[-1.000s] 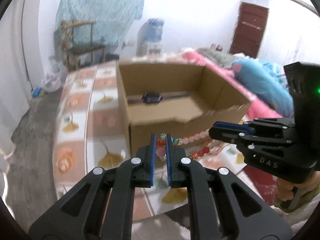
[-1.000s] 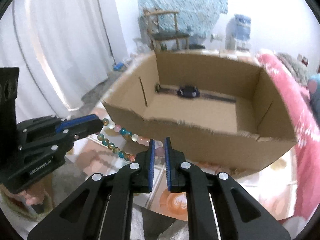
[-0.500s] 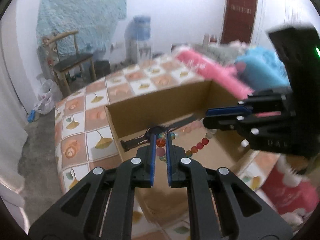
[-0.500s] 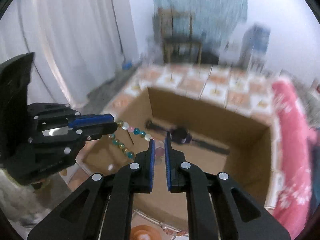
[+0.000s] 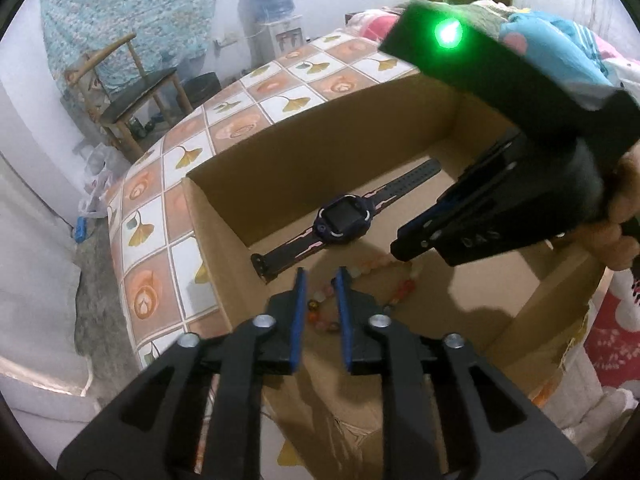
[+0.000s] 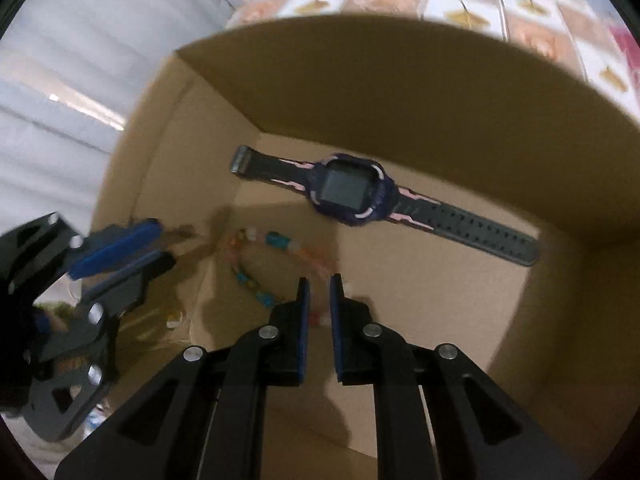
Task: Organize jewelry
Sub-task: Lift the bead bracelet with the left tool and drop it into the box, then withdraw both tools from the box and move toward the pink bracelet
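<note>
Over a table [image 5: 256,120] tiled with leaf and flower prints, an open cardboard box [image 5: 332,136], both tools dipping inside. On the box floor by the far wall, a dark watch [image 5: 344,220] lying flat, strap stretched out. Nearer the front, a string of coloured beads [image 6: 280,242] draped on the floor. Left gripper [image 5: 319,280] just widened, jaws a little apart, beads visible below the gap and seemingly released. Right gripper [image 6: 316,286] nearly closed; possibly pinching the pink end of the strand, though too blurred to be sure.
</note>
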Motion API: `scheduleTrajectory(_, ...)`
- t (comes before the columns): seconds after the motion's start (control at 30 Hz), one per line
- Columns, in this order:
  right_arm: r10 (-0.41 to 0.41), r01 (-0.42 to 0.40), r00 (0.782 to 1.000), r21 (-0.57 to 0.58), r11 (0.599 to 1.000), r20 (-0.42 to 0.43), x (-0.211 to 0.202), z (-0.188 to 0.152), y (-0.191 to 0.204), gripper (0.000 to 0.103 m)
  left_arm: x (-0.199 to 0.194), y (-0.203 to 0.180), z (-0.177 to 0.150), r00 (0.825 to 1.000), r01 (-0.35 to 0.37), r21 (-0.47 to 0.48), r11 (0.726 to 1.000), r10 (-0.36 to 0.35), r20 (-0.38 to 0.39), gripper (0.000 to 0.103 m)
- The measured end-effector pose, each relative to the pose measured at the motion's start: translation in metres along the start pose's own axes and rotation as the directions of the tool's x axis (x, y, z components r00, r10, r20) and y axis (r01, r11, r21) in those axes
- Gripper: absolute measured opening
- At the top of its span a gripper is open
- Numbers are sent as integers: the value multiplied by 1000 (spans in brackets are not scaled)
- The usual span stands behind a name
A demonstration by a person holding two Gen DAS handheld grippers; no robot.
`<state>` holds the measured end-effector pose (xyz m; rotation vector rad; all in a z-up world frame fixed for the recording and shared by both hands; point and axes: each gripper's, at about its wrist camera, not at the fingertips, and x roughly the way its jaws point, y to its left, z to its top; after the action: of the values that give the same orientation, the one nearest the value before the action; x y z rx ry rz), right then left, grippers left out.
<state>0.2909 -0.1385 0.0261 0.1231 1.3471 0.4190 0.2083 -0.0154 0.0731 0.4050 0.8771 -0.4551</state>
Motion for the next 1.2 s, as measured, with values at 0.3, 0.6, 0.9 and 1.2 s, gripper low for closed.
scheduleTrajectory(0.3, -36, 45, 971, -32, 998, 235, -59, -26, 7, 34, -50, 10, -9, 991, -15, -65, 998, 24, 134, 56)
scheduleTrajectory(0.6, -39, 103, 766, -63, 993, 642, -162, -126, 47, 73, -135, 5, -59, 940, 45, -156, 987, 11, 340, 92)
scheduleTrajectory(0.9, -171, 178, 725, 58, 982, 667, -126, -205, 57, 90, -111, 4, -129, 952, 108, -370, 923, 11, 306, 94)
scheduleTrajectory(1.2, -389, 369, 697, 164, 915, 602, -89, -233, 59, 96, -86, -11, -163, 962, 126, -477, 870, 11, 274, 94)
